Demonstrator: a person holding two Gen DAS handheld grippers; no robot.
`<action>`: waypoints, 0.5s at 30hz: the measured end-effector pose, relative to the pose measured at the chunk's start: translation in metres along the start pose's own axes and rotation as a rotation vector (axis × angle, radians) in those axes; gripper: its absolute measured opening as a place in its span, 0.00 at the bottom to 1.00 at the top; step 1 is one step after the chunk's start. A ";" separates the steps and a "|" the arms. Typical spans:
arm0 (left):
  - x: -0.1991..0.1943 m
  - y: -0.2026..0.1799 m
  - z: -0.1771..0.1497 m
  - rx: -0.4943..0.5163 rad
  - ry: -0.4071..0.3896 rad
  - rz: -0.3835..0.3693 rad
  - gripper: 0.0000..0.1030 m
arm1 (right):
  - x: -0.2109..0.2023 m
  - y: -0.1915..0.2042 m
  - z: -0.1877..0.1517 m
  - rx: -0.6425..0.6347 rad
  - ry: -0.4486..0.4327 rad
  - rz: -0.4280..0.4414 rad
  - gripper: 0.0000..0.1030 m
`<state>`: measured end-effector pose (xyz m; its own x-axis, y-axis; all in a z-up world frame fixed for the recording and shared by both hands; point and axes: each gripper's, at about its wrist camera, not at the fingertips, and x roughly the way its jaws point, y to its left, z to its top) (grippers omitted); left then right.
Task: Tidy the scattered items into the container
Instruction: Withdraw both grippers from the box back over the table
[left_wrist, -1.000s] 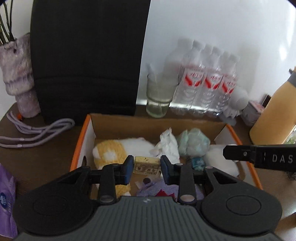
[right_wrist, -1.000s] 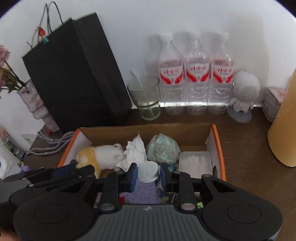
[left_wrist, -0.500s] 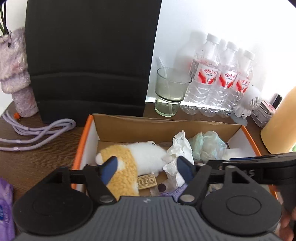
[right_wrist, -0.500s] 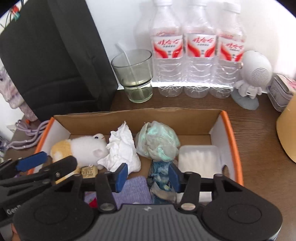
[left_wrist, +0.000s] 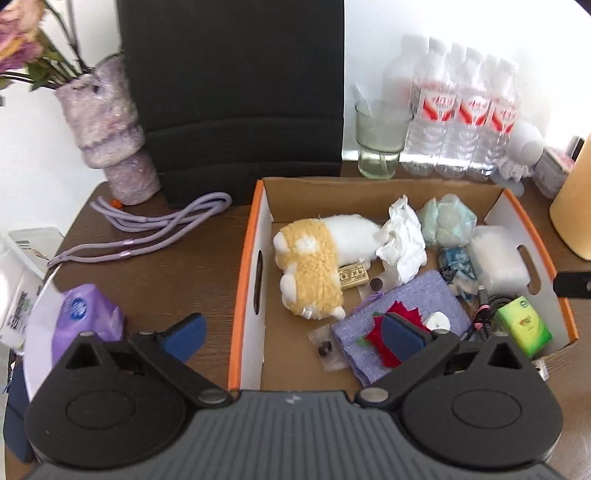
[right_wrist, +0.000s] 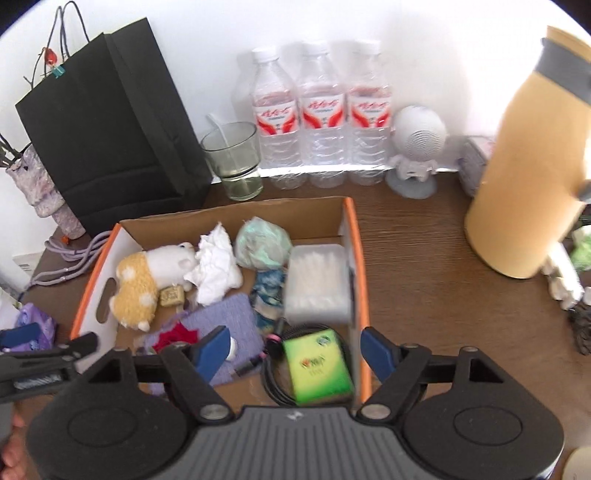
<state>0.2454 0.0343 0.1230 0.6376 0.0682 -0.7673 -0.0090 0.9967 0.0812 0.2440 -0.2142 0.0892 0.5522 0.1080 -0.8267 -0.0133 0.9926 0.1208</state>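
An orange-edged cardboard box (left_wrist: 246, 280) (right_wrist: 354, 236) holds a yellow-and-white plush (left_wrist: 314, 266) (right_wrist: 144, 280), crumpled white tissue (left_wrist: 402, 243) (right_wrist: 216, 264), a pale green bundle (left_wrist: 448, 223) (right_wrist: 260, 242), a purple cloth (left_wrist: 399, 332) (right_wrist: 225, 317), a small tan box (left_wrist: 352, 275) (right_wrist: 170, 295), a clear plastic case (right_wrist: 317, 282) and a green tissue pack (left_wrist: 524, 325) (right_wrist: 317, 365). My left gripper (left_wrist: 295, 332) is open and empty above the box's near left edge. My right gripper (right_wrist: 297, 347) is open and empty above the box's near right corner.
A purple tissue pack (left_wrist: 86, 321) lies on the table left of the box, with a lilac cord (left_wrist: 147, 236) behind it. A black bag (left_wrist: 232, 88), a vase (left_wrist: 110, 129), a glass (right_wrist: 232, 162), water bottles (right_wrist: 321, 114), a white figurine (right_wrist: 417, 147) and a yellow flask (right_wrist: 528, 162) stand around.
Both grippers opened, dropped the tan box and the small white item into the box, and pulled up and back from it.
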 end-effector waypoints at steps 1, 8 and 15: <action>-0.012 -0.001 -0.006 -0.005 -0.061 0.012 1.00 | -0.005 0.003 -0.007 -0.020 -0.032 -0.016 0.76; -0.086 -0.007 -0.081 -0.034 -0.650 -0.089 1.00 | -0.053 0.009 -0.086 -0.168 -0.601 0.134 0.79; -0.082 -0.012 -0.103 -0.030 -0.619 -0.085 1.00 | -0.049 0.009 -0.110 -0.165 -0.633 0.074 0.79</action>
<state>0.1136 0.0212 0.1195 0.9651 -0.0411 -0.2585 0.0455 0.9989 0.0110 0.1253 -0.2040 0.0701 0.9281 0.1725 -0.3300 -0.1699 0.9848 0.0369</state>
